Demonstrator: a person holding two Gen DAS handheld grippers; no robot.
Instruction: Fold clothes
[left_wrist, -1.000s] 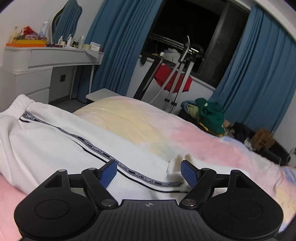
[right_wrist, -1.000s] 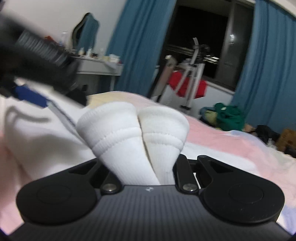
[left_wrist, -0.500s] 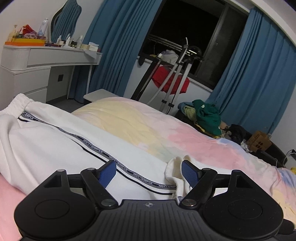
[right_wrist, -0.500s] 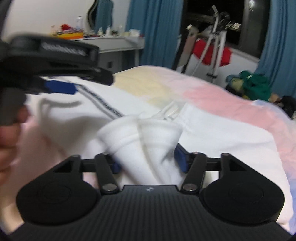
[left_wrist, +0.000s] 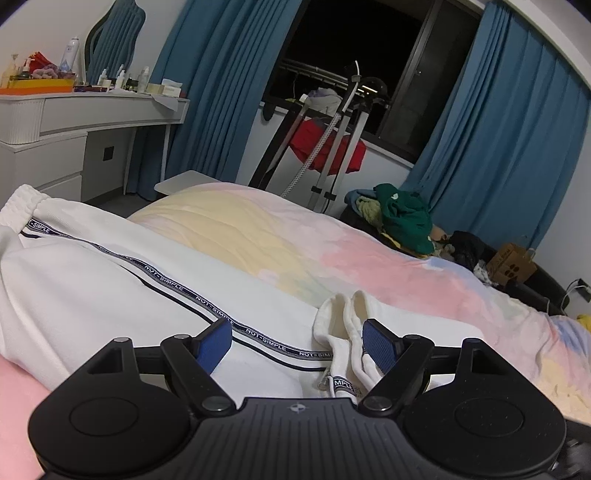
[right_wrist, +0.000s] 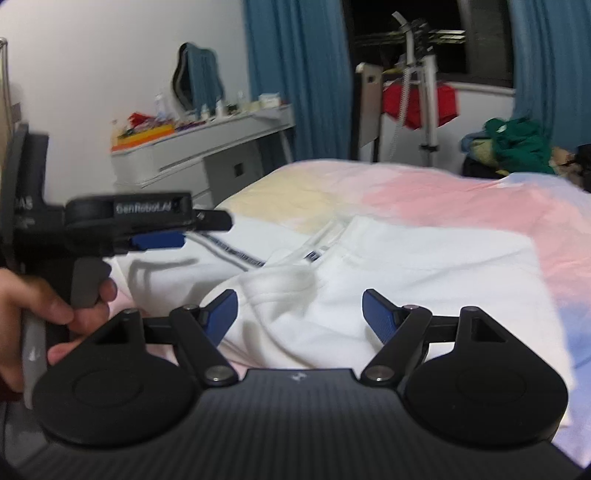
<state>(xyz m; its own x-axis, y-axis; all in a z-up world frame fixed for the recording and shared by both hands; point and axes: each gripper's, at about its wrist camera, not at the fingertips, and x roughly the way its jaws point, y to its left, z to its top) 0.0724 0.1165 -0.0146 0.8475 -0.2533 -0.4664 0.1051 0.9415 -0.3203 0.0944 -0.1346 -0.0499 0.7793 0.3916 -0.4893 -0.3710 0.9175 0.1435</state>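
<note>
White fleece trousers (left_wrist: 122, 280) on the bed (left_wrist: 369, 258), soft and limp, best pinched at the ribbed cuffs (left_wrist: 343, 314); both tools, left (left_wrist: 297, 341) and right (right_wrist: 300, 314), spread, the right just opened, holding nothing.

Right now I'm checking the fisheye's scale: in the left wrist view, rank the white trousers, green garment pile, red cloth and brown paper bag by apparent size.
1. white trousers, nearest the camera, so inflated
2. red cloth and green garment pile: look alike, unranked
3. brown paper bag

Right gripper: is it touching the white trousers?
Apart. The right wrist view shows the right gripper with jaws wide open, having just opened, and its blue pads clear of the white trousers lying on the bed beyond them.
</note>
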